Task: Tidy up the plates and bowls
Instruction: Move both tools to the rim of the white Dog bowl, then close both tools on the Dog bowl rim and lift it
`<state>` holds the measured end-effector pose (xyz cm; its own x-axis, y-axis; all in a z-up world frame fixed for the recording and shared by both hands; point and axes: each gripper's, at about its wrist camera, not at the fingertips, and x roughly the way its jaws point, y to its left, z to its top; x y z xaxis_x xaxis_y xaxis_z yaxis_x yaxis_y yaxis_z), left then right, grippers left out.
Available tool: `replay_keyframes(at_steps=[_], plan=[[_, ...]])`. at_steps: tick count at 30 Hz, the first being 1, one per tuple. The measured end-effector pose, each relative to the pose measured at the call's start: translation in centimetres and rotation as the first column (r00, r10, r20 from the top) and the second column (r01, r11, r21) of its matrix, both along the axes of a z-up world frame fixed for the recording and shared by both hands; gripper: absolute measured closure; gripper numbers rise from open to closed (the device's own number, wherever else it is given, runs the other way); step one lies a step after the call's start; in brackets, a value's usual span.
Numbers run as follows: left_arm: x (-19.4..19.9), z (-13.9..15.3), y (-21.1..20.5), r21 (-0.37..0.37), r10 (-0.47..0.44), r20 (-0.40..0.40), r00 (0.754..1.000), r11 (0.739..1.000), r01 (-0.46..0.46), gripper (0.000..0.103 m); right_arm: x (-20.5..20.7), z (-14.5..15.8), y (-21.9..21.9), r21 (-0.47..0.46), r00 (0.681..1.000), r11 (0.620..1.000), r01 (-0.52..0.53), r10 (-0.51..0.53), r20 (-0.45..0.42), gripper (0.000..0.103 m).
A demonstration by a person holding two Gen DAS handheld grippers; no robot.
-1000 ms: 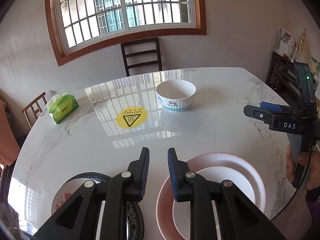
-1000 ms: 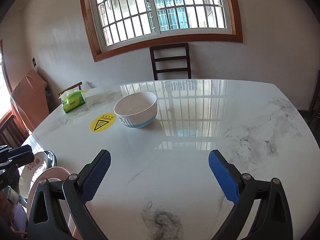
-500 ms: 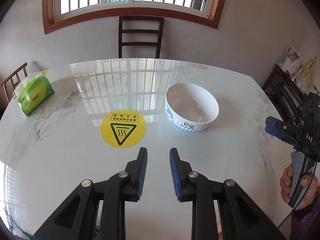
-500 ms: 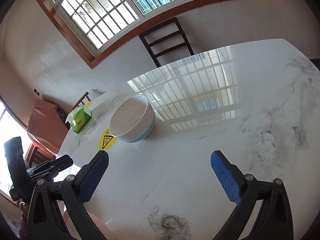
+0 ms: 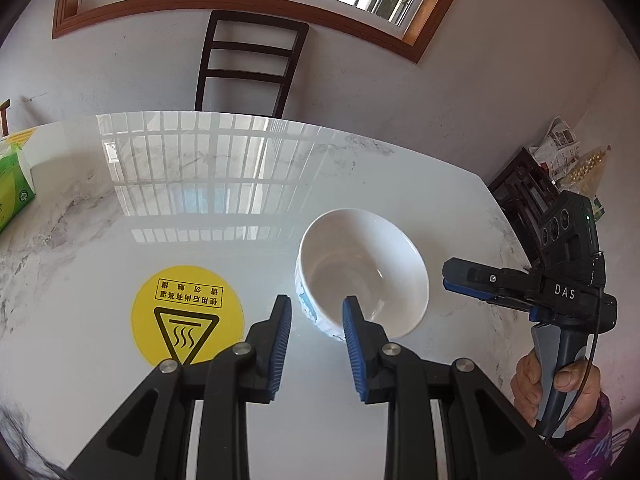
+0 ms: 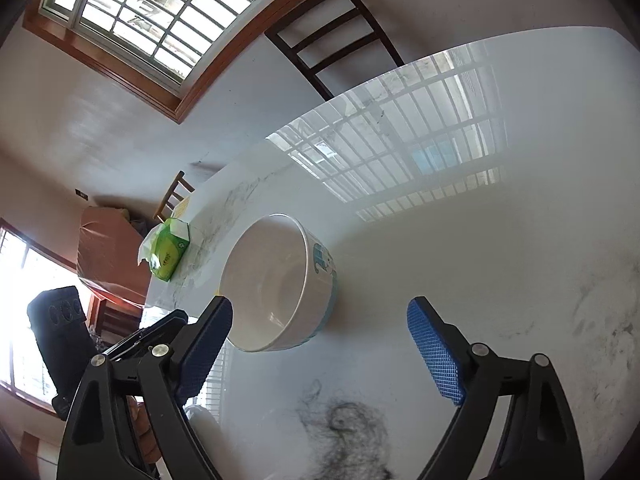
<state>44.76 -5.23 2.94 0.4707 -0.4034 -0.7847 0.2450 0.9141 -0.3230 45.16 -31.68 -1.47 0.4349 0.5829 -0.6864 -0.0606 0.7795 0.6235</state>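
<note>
Both tongs (image 5: pixel 314 312) (image 6: pixel 320 322) gape — bowl (image 5: pixel 362 278) straddled by left.

White bowl (image 5: pixel 362 276) — upright, empty

A glossy white marble worktop (image 5: pixel 360 184) mirrors the grid of a wood-framed barred window (image 6: pixel 152 12). A round yellow hot-surface warning sticker (image 5: pixel 187 315) lies flat on the stone. A green tissue pack (image 6: pixel 170 250) sits near the worktop's edge, a white sheet poking from its top. A dark ladder-back chair (image 5: pixel 250 62) stands against the pale wall behind the worktop, and a lighter wooden chair (image 6: pixel 174 196) stands by the tissue pack. Newspapers (image 5: pixel 558 146) top dark furniture at the side.
</note>
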Motion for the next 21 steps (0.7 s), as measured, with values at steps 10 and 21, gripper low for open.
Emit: replay_keyframes(at_steps=[10, 21], plan=[[3.2, -3.5, -1.7, 0.015, 0.018, -0.084, 0.996, 1.000, -0.017, 0.076, 3.0, -1.6, 1.4, -0.050, 0.998, 0.999, -0.018, 0.015, -0.062, 0.036], [2.4, -4.4, -1.8, 0.022, 0.074, -0.149, 0.986, 0.997, -0.071, 0.091, 2.8, -3.3, 2.2, 0.009, 0.988, 0.999, -0.054, 0.054, -0.146, 0.079]])
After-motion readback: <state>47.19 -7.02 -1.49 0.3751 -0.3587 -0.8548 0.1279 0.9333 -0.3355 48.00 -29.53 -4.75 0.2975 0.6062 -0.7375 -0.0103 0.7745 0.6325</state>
